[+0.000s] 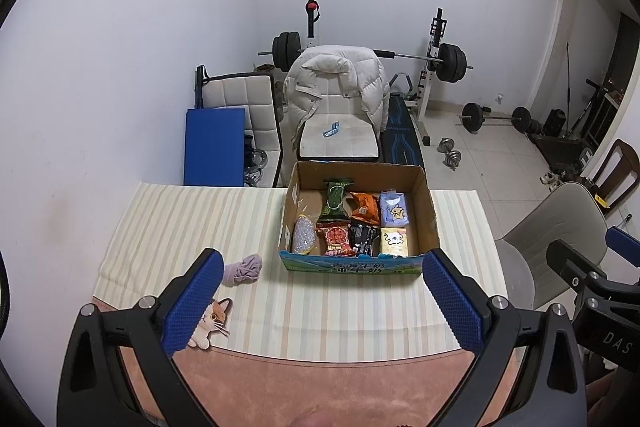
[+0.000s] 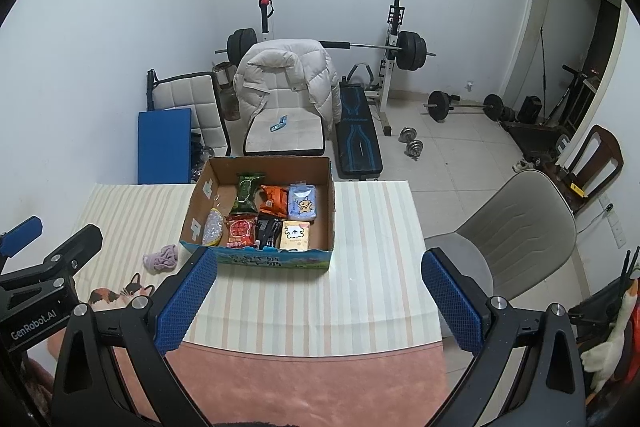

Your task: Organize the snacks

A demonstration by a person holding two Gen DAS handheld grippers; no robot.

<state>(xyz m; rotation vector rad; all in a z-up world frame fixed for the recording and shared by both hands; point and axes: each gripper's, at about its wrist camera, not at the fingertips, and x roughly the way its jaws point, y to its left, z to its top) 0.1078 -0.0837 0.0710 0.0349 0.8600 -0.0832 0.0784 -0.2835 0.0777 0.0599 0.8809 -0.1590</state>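
Cardboard box (image 1: 424,211) near table's (image 1: 200,211) far edge.

White walls (image 1: 120,27), a pale tiled floor (image 1: 480,155), a barbell rack (image 1: 434,67), and a puffy coat (image 1: 336,79) on a chair (image 1: 340,139).

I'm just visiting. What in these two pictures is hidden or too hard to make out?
- Toy cat: partly covered by the left gripper in the left view; only its head shows in the right.
- Box: the near wall hides the front packets' lower edges in both views.
- Packet print: too small to read.
- Silver packet: contents unclear.
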